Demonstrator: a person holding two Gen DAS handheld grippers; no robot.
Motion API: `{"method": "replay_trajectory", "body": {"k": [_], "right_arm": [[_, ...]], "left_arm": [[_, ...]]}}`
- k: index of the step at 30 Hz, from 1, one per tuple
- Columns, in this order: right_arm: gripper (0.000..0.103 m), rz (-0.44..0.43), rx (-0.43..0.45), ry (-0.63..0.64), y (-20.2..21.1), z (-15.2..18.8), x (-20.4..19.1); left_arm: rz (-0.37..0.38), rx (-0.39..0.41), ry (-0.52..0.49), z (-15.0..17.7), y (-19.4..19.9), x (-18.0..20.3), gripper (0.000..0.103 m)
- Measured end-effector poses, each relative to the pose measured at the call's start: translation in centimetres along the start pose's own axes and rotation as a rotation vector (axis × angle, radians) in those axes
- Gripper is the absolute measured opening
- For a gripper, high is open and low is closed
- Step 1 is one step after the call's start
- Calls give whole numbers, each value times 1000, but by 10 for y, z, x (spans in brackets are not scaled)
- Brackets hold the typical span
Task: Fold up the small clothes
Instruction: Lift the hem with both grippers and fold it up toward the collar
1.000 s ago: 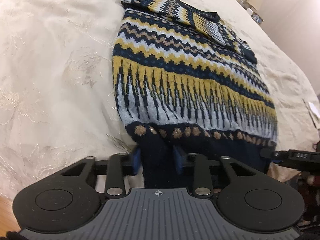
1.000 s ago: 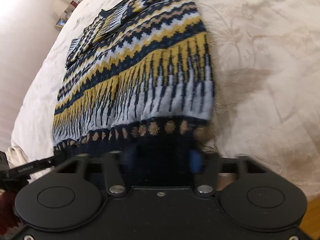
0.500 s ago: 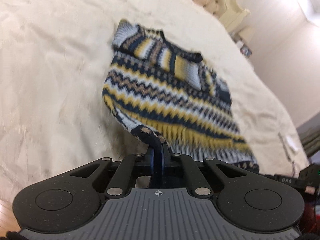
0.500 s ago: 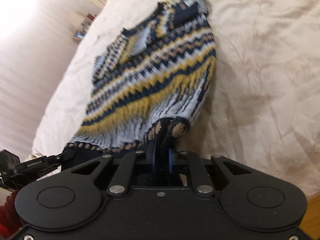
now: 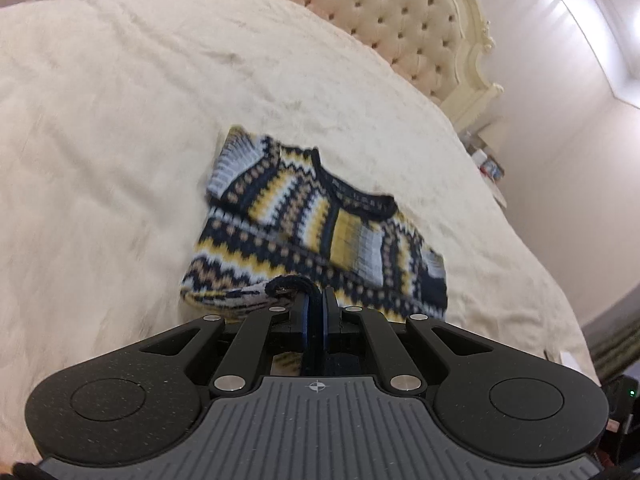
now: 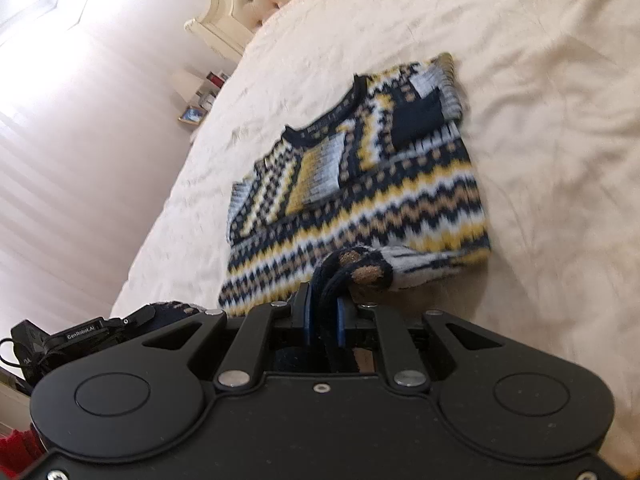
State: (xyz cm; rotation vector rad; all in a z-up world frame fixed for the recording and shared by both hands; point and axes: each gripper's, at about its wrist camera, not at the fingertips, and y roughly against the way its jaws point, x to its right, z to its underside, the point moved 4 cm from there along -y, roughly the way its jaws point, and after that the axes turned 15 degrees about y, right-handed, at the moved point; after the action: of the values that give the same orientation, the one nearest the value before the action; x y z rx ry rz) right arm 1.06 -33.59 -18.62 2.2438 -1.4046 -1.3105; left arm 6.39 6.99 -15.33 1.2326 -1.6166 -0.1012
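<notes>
Left gripper [image 5: 315, 300] and right gripper [image 6: 323, 304] pinch sweater [image 6: 372, 200] hem.

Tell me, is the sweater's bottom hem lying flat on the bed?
No, the right gripper has the sweater hem pinched and lifted off the bed.

Left tool [image 5: 315, 304]: matte black speckled body, two round discs at 3 and 9 o'clock, grey ribbed panel with a white crosshair mark at 6 o'clock, four silver pivot pins, blue pads [image 5: 305, 320] on the fingers. Right tool [image 6: 322, 312]: all-black housing, matching discs, silver pins and screws, blue pads [image 6: 306, 320]. White lettering shows on the left tool's black side.
</notes>
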Motion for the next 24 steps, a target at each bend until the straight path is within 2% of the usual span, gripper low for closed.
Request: {"method": "replay_trajectory", "body": {"k": [13, 24], "right_arm": [[20, -65, 60, 45, -23, -73, 15], [20, -96, 68, 85, -54, -126, 31]], "left_arm": [[-5, 99, -28, -48, -29, 40, 6], [-17, 169, -44, -79, -55, 69, 6]]}}
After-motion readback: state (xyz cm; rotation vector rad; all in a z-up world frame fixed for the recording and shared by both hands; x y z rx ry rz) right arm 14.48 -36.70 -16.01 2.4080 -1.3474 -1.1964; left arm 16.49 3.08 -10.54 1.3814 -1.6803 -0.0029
